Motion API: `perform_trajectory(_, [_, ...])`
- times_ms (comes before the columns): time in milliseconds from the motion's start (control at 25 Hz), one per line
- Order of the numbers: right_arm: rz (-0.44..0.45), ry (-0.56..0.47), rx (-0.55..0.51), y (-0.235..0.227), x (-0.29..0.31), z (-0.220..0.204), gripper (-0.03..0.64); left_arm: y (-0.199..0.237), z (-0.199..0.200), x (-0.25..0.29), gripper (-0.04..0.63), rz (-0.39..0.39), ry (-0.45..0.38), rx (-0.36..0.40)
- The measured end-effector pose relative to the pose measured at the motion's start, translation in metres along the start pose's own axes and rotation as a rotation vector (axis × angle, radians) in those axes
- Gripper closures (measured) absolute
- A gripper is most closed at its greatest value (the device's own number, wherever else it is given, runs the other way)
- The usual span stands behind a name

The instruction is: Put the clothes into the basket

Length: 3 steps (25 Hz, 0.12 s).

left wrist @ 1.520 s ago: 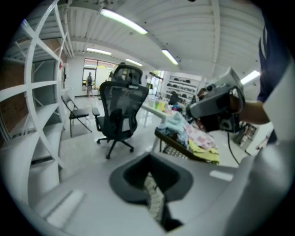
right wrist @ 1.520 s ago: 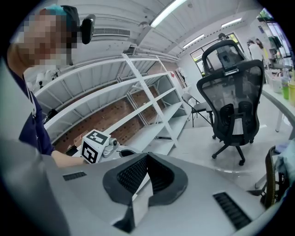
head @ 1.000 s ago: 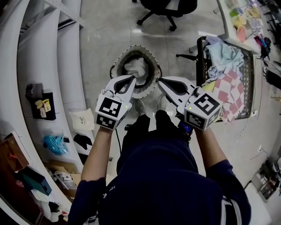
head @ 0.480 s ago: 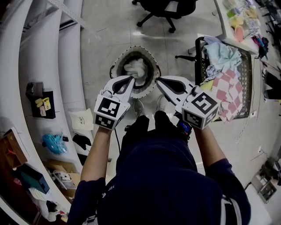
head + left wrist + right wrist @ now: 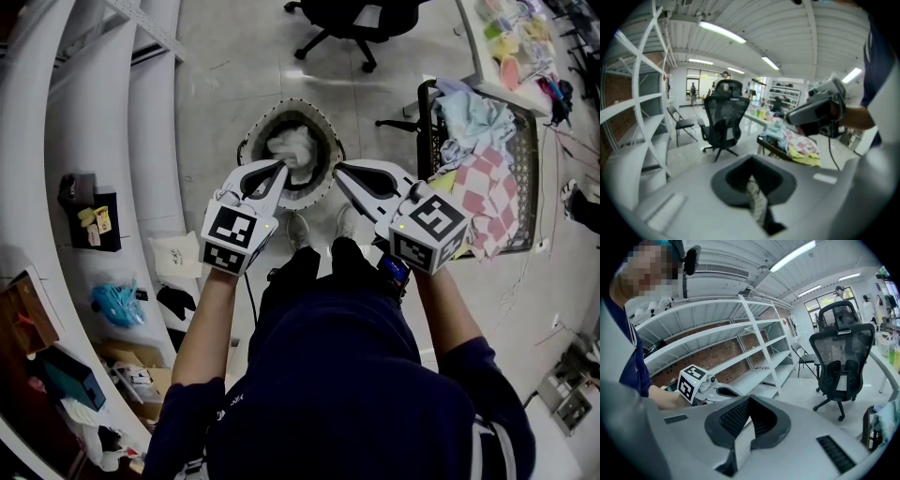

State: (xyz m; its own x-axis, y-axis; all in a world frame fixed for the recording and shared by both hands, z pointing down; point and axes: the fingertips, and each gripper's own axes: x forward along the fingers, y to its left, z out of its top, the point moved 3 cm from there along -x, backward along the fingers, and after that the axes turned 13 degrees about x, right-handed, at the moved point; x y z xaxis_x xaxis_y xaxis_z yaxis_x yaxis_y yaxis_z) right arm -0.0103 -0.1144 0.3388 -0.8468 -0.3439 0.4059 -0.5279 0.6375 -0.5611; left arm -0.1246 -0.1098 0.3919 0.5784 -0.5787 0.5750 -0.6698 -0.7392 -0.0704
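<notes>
White cloth (image 5: 292,145) in basket (image 5: 291,103), beyond left hand-held gripper (image 5: 282,165)

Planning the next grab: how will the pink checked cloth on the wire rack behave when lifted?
Probably floppy: the pink checked cloth drapes limply over the wire rack. Likely light; it may drag the yellow cloth beside it along.

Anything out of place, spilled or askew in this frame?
Only the pink checked cloth: it spills over the near rim of the black wire crate at right. The basket stands upright, a white garment inside.
</notes>
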Motion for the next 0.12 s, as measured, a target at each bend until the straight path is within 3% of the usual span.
perform_trajectory(120, [0.003, -0.004, -0.005, 0.0024, 0.0006, -0.0007, 0.611, 0.0000, -0.0016, -0.0030, 0.592, 0.003, 0.002, 0.001])
